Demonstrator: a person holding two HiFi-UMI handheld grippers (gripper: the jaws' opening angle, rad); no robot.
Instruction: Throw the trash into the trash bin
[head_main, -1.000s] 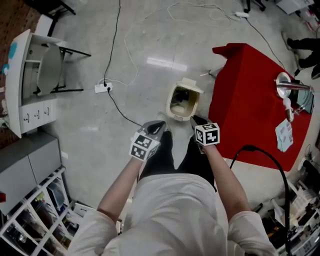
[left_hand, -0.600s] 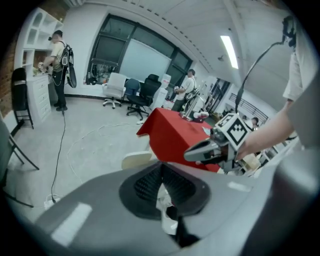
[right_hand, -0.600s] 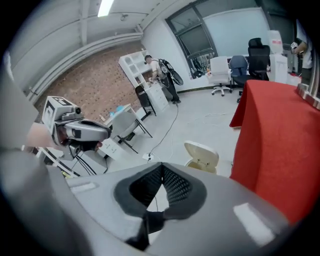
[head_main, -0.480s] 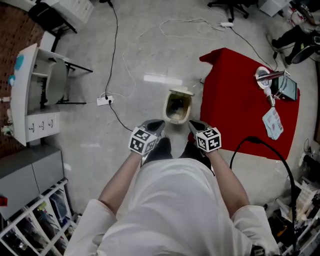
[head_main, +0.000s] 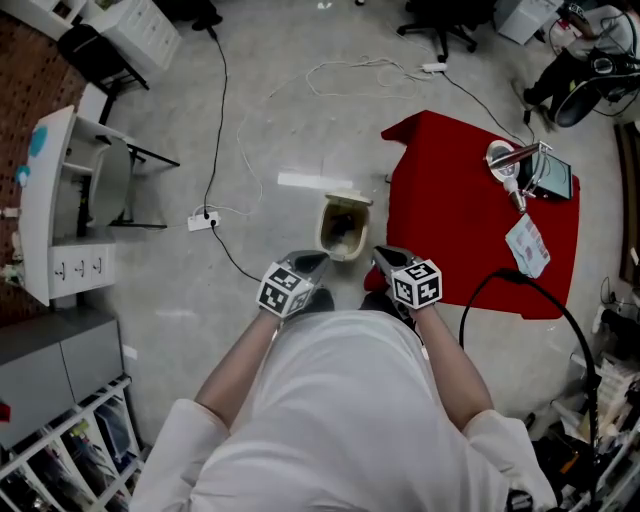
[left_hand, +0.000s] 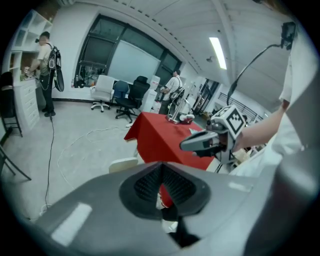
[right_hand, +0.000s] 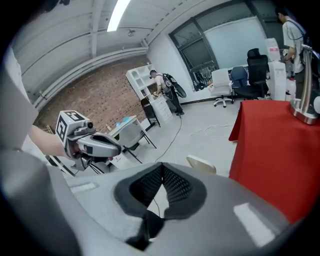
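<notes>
Both grippers have risen, clear of the bin (head_main: 347, 200).
Left gripper (head_main: 308, 262) and right gripper (head_main: 388, 258): fingers closed, empty. Trash (head_main: 341, 234) apparently lies inside bin, on floor; task judged essentially complete.

A pale grey polished floor (head_main: 300, 120) carries a looping white cable (head_main: 372, 62) and a power strip (head_main: 203, 218). A red-draped desk (head_main: 460, 230) stands at the right and a white cabinet (head_main: 40, 200) at the left. Tall windows (left_hand: 125, 60), office chairs (left_hand: 136, 92), a brick wall (right_hand: 90, 90) and a ceiling strip light (left_hand: 218, 52) ring the room.
</notes>
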